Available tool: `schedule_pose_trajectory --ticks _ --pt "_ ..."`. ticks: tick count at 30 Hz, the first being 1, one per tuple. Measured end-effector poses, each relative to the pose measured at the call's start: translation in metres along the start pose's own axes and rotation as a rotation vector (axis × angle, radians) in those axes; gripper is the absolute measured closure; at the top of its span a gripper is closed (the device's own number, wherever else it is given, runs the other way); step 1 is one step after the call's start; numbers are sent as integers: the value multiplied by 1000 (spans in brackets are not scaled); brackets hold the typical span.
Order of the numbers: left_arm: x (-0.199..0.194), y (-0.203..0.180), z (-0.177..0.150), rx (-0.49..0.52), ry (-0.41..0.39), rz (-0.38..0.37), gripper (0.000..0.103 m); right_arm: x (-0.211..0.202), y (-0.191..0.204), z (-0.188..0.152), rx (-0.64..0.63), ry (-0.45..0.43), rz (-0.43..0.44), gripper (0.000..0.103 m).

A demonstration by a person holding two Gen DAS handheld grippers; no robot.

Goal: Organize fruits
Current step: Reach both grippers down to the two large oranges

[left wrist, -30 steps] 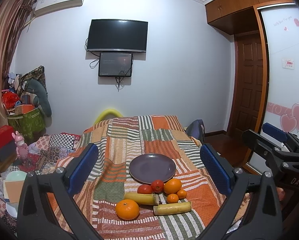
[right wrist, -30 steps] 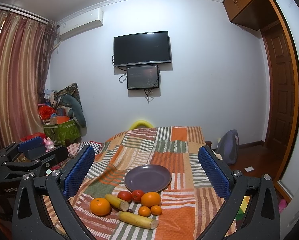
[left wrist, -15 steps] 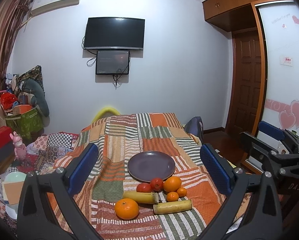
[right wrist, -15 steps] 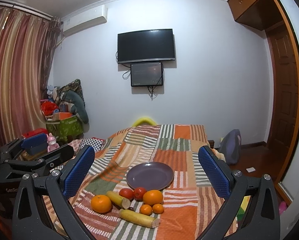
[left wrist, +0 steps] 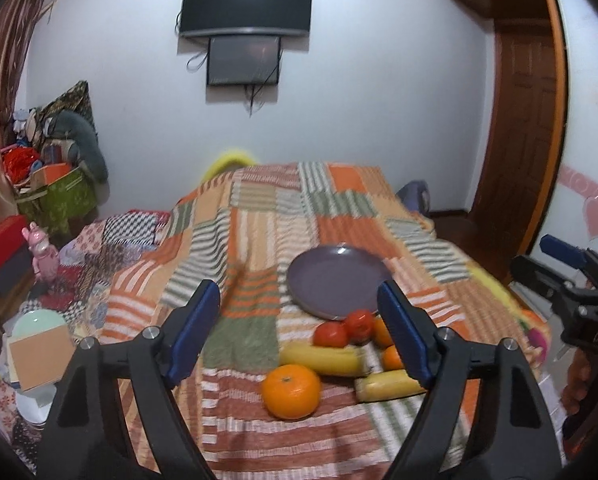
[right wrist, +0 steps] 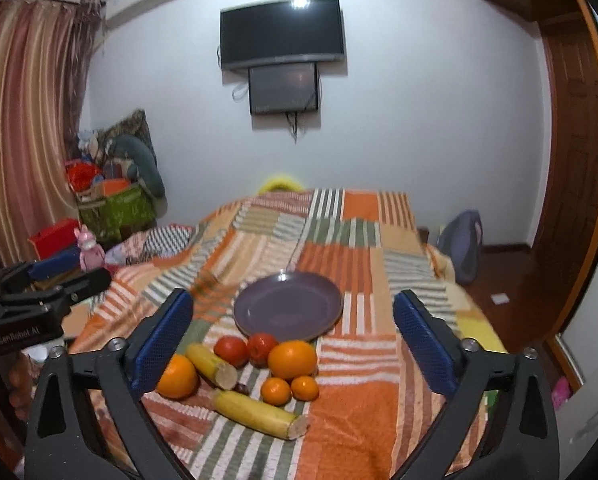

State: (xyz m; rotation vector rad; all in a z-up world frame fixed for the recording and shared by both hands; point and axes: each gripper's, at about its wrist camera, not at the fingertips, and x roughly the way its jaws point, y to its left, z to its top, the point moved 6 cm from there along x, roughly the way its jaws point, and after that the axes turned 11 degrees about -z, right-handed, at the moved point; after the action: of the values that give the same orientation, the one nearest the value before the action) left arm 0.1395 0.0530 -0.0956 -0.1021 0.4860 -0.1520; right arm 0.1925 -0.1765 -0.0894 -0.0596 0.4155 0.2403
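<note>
"GenRobot.AI" on left claw (right wrist: 55,280) body

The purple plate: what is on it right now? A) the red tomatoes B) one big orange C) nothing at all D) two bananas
C. The purple plate shows only its bare surface in both wrist views, while the tomatoes, oranges and bananas all lie on the striped blanket in front of it, though one tomato sits right at its near rim.

Glossy purple plate (right wrist: 289,312); woven striped cloth blanket (right wrist: 351,400); gripper pads (right wrist: 421,344) textured blue
</note>
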Motion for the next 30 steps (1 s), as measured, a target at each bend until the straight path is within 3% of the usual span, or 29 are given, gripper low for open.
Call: schedule_pose_trajectory --ticks 5,15,30 --pt "36 25 -19 -47 101 10 22 34 -1 -17 -27 103 13 21" --pt "96 47 -67 -122 285 0 22 79 1 -55 -59 275 58 22" --pt "133 48 -101 -175 408 -65 21 151 14 -92 -100 457 126 22"
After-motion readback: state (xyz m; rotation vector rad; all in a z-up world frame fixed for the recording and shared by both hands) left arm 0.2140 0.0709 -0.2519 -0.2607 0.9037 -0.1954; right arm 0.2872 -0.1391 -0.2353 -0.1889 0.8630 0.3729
